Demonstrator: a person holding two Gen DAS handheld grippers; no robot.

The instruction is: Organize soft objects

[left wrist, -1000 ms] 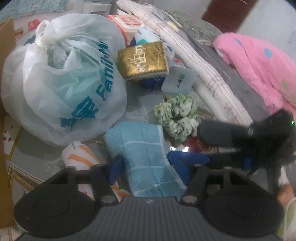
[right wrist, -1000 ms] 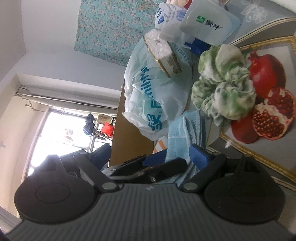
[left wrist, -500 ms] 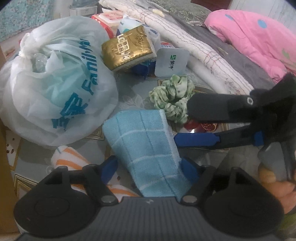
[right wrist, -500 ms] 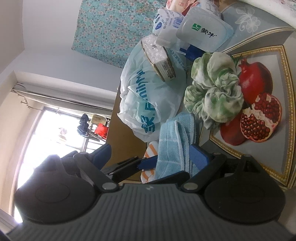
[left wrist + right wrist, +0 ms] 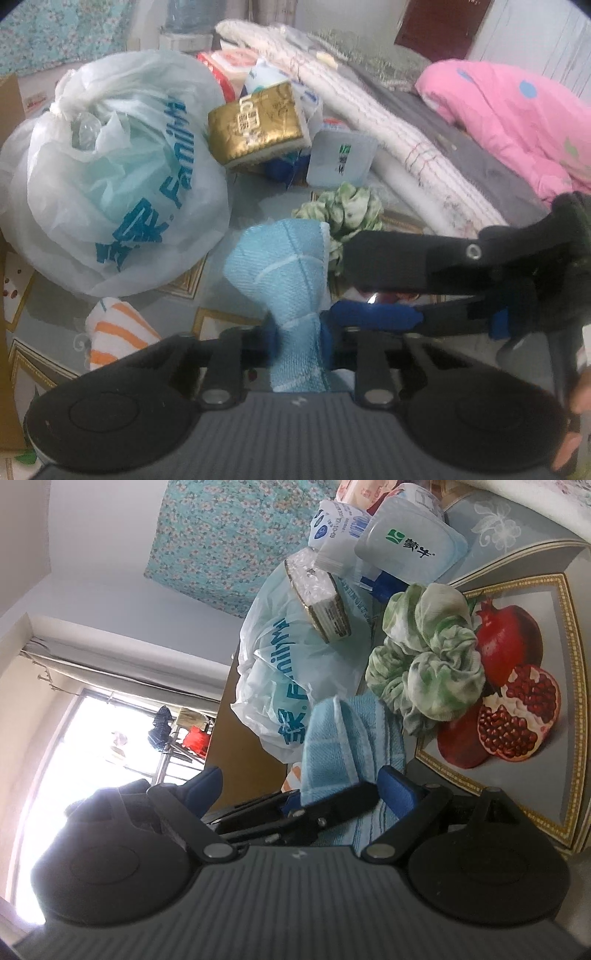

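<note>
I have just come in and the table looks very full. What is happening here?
A person is sorting soft things with two hand-held tools. The left tool has just closed on the blue towel, bunching it. The right tool stands open close beside it and holds nothing. The green scrunchie and the striped cloth lie untouched.

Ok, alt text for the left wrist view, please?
The left gripper has just closed on a bunched light blue towel. Beyond it lie a green scrunchie, a white plastic bag and a gold tissue pack; the open right gripper reaches in from the right.
</note>
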